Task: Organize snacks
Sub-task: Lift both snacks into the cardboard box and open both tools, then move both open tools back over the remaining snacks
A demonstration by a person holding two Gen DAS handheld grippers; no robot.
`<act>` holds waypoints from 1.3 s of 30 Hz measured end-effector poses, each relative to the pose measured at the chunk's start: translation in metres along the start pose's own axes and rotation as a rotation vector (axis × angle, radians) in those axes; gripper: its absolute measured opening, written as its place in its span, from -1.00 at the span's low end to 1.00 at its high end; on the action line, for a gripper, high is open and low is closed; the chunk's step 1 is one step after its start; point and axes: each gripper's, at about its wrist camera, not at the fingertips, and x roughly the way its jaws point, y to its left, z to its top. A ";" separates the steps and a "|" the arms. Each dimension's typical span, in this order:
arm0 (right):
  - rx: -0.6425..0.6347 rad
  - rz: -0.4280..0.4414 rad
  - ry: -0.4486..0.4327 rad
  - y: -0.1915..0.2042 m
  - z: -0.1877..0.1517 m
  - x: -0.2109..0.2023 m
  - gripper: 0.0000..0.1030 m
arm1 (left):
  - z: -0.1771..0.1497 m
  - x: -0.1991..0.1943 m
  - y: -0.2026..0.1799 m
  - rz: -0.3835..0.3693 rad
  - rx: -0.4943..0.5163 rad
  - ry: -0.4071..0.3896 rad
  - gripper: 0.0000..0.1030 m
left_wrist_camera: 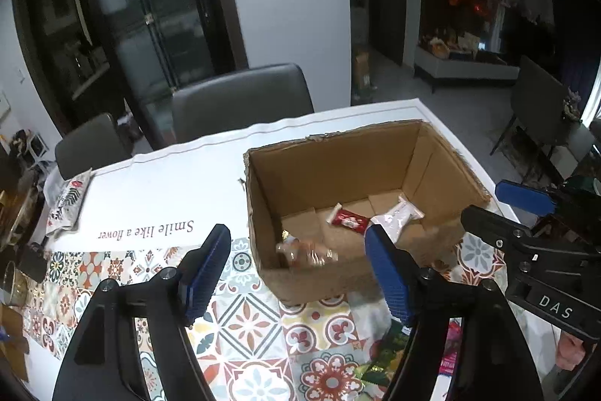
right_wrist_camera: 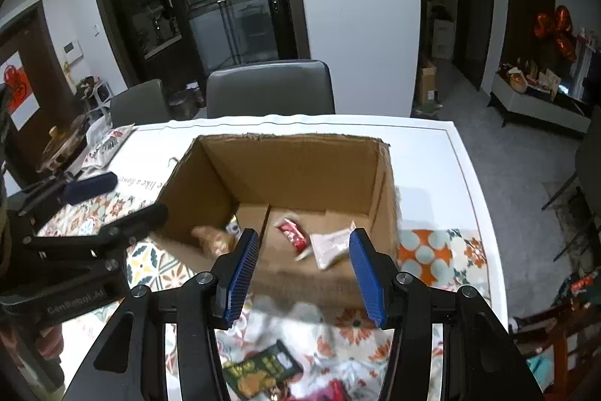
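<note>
An open cardboard box (left_wrist_camera: pixel 435 156) (right_wrist_camera: pixel 296 156) stands on the patterned tablecloth. Inside it lie a red packet (left_wrist_camera: pixel 347 221) (right_wrist_camera: pixel 292 232), a white packet (left_wrist_camera: pixel 399 215) (right_wrist_camera: pixel 331 246) and a clear orange-brown packet (left_wrist_camera: pixel 306 252) (right_wrist_camera: pixel 212 238). My left gripper (left_wrist_camera: pixel 296 243) is open and empty, just before the box's near left corner. My right gripper (right_wrist_camera: pixel 304 248) is open and empty, above the box's near wall. A green snack packet (right_wrist_camera: pixel 263 369) (left_wrist_camera: pixel 387 356) and a red-pink packet (right_wrist_camera: pixel 330 391) (left_wrist_camera: pixel 450 348) lie on the cloth below the grippers.
The white table (right_wrist_camera: pixel 432 138) has its far and right edges close behind the box. Two grey chairs (right_wrist_camera: pixel 270 89) stand at the far side. A patterned pouch (left_wrist_camera: pixel 67 202) (right_wrist_camera: pixel 107 145) lies at the far left, beside clutter at the table's left end.
</note>
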 end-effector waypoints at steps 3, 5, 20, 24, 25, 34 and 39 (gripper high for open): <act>0.001 -0.004 -0.025 0.000 -0.014 -0.017 0.12 | -0.013 -0.019 -0.003 -0.007 0.009 -0.048 0.47; -0.003 -0.014 -0.038 0.001 -0.024 -0.028 0.13 | -0.023 -0.029 -0.006 -0.006 0.019 -0.073 0.48; -0.035 -0.023 -0.059 0.008 -0.104 -0.080 0.19 | -0.103 -0.075 -0.032 -0.112 0.052 -0.080 0.53; -0.032 -0.023 -0.026 0.006 -0.127 -0.081 0.19 | -0.123 -0.076 -0.042 -0.123 0.074 -0.062 0.53; -0.033 -0.024 -0.019 0.006 -0.131 -0.081 0.20 | -0.127 -0.076 -0.044 -0.124 0.081 -0.056 0.53; -0.021 -0.023 0.061 0.003 -0.177 -0.073 0.19 | -0.169 -0.060 -0.061 -0.170 0.119 0.026 0.53; -0.014 -0.016 0.124 0.003 -0.199 -0.063 0.19 | -0.186 -0.050 -0.068 -0.190 0.149 0.065 0.51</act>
